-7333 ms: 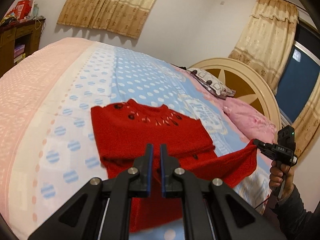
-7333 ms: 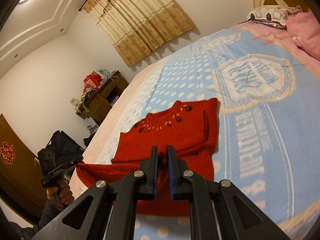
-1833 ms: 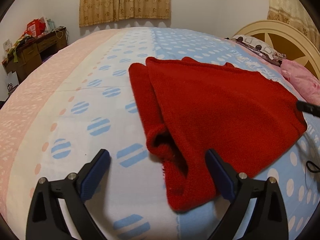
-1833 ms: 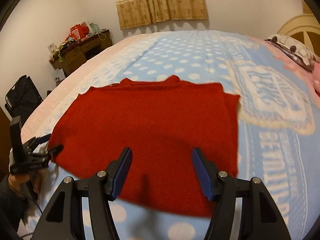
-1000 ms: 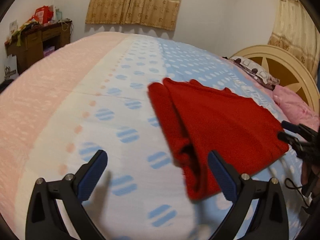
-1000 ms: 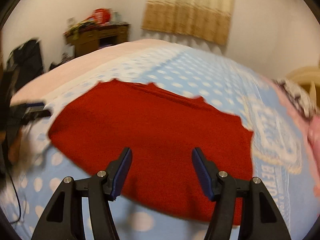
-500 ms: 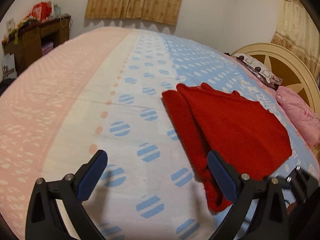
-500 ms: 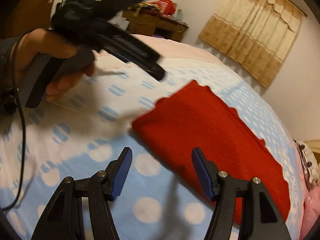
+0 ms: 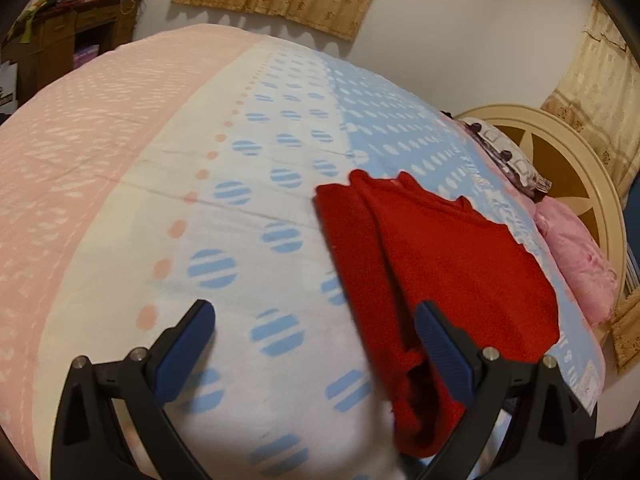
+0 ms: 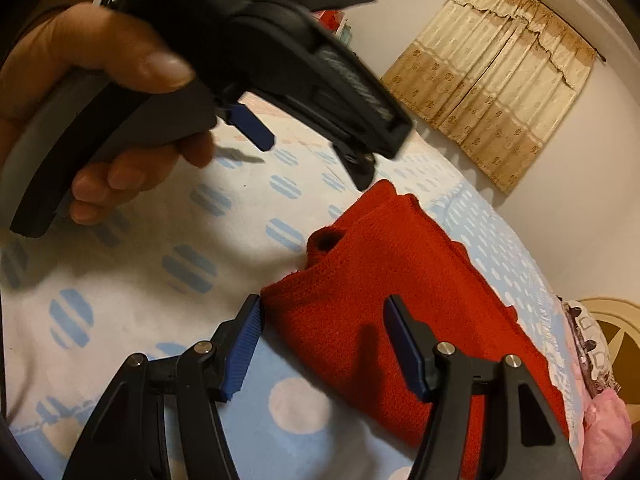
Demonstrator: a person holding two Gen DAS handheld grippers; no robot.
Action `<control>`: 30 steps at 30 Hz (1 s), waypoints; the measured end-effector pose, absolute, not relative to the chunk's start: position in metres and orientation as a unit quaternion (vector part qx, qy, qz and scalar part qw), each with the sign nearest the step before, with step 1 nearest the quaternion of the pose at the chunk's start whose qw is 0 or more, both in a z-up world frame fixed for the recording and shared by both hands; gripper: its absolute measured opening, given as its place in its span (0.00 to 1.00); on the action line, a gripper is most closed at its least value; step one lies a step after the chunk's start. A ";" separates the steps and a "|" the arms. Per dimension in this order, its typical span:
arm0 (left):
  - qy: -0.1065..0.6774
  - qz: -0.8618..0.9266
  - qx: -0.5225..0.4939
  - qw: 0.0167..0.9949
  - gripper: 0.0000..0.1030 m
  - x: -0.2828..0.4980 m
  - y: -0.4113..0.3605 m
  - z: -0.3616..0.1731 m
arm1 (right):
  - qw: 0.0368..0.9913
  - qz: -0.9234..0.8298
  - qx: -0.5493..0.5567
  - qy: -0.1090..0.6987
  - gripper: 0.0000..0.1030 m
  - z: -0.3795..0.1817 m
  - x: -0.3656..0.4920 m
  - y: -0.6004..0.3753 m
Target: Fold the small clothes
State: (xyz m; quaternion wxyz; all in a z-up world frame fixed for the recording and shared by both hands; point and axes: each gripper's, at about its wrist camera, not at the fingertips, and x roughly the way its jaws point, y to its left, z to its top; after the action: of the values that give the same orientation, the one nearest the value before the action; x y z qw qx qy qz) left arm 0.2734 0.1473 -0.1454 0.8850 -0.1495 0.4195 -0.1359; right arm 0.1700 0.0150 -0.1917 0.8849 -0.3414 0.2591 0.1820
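My left hand-held gripper is released, jaws spread wide, the right jaw just over the near left edge of the red sweater and nothing pressed between them. My right hand-held gripper is likewise released: its jaws straddle the near corner of the sweater without pinching it. The garment lies partly folded on the bed, toward the right half of the dotted cover, with a rolled sleeve opening showing at its left edge. My left hand, holding its tool, hovers above the bare cover to the left of the garment.

The knit looks thick, soft and light; I judge it will sag and drape when lifted and will not slip readily. Best hold, in my judgement: the doubled near corner and the near left edge, taking all layers together. No containers are in view.
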 end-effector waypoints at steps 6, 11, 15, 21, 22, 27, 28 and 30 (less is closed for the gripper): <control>0.444 -0.175 -0.138 0.868 0.99 0.300 0.120 -0.148 | 0.888 0.183 -0.332 0.261 0.61 -0.191 0.173 0.012; 0.454 -0.178 -0.145 0.861 0.98 0.315 0.112 -0.155 | 0.885 0.193 -0.336 0.260 0.48 -0.193 0.168 0.015; 0.451 -0.188 -0.156 0.858 0.97 0.321 0.110 -0.158 | 0.880 0.203 -0.342 0.261 0.35 -0.196 0.167 0.018; 0.451 -0.213 -0.181 0.847 0.69 0.333 0.109 -0.161 | 0.879 0.211 -0.329 0.273 0.17 -0.194 0.168 0.015; 0.456 -0.220 -0.190 0.841 0.57 0.336 0.108 -0.163 | 0.880 0.212 -0.325 0.275 0.15 -0.194 0.169 0.014; 0.460 -0.228 -0.232 0.826 0.18 0.342 0.115 -0.167 | 0.889 0.220 -0.293 0.276 0.09 -0.182 0.168 0.003; 0.458 -0.229 -0.235 0.826 0.17 0.341 0.115 -0.165 | 0.891 0.222 -0.284 0.275 0.09 -0.179 0.166 0.000; 0.453 -0.232 -0.231 0.829 0.16 0.340 0.113 -0.159 | 0.896 0.224 -0.267 0.274 0.09 -0.174 0.165 -0.006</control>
State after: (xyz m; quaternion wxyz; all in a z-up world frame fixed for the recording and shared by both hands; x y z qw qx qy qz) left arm 0.3397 0.1131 -0.1590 0.8292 -0.2309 0.4530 -0.2322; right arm 0.1645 -0.0061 -0.1742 0.8960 -0.2674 0.2744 0.2244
